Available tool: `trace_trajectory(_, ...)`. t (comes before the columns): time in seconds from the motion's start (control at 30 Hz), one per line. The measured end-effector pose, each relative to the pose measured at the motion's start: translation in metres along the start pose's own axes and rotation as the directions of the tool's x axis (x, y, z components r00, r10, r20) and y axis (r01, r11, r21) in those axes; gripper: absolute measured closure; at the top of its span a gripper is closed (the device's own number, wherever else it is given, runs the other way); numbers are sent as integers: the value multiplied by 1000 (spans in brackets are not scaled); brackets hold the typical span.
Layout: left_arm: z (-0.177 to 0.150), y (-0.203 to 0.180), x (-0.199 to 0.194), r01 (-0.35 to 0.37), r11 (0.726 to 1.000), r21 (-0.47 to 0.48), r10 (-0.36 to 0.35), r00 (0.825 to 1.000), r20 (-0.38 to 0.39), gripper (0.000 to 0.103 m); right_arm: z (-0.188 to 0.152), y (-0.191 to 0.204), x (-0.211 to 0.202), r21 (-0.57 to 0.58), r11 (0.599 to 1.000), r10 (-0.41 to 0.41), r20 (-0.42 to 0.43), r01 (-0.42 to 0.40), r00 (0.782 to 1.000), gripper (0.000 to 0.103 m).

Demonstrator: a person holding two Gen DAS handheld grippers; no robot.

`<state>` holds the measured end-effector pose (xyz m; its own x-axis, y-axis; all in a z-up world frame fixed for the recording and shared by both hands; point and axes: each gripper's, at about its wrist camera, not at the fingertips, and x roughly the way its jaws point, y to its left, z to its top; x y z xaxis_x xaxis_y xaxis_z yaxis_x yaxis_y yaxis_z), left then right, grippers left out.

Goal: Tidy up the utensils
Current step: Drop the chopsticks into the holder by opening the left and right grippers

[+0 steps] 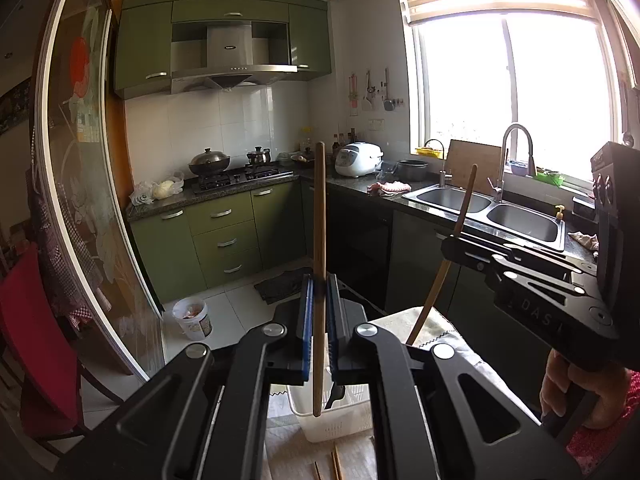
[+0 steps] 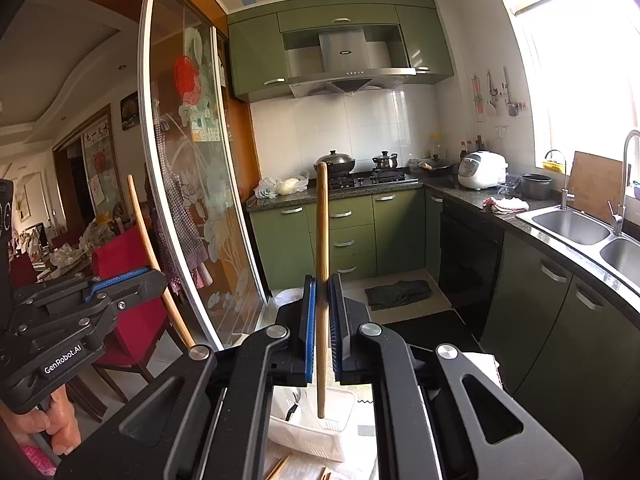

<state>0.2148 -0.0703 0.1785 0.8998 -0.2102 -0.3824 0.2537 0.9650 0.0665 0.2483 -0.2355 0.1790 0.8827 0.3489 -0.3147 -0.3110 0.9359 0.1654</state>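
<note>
Each gripper, left (image 1: pixel 319 316) and right (image 2: pixel 322 316), is clamped on one upright chopstick (image 1: pixel 319 280) above the white basket (image 1: pixel 340 426). Thin sticks may pivot in the pads, miss the basket and drop among chopsticks on the table.

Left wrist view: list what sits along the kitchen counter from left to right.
Plastic bags → wok → kettle → rice cooker → pink cloth → double sink.

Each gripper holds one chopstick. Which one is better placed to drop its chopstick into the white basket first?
Probably the left gripper: its chopstick tip hangs over the white basket. The right chopstick tip is near the basket's edge.
</note>
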Motion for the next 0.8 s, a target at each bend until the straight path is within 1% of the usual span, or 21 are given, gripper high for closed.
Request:
trace_trajectory(0.1,-3,0,21,3,1000,-15,-3,1000,-11,97,-9,-3,21,5,1000,-2,-35,2,999,96)
trace_trajectory(0.23,-15,5,46,-9,999,-38,8,999,-33,97,-28,-2,46,-5,1000,-5,-84,5,996,96)
trace_trajectory(0.47,-46,13,81,-14,998,-63,6,992,-123,97,-69,4,75,-37,999,-8,-167,2,986,96)
trace_trajectory(0.63,-72,13,92,-5,998,-61,-7,982,-188,96,-89,4,91,-34,999,-15,-213,7,977,96)
trace_trajectory(0.8,-84,18,93,0,998,-68,-15,974,-225,96,-99,2,94,-31,999,-19,-227,12,974,95)
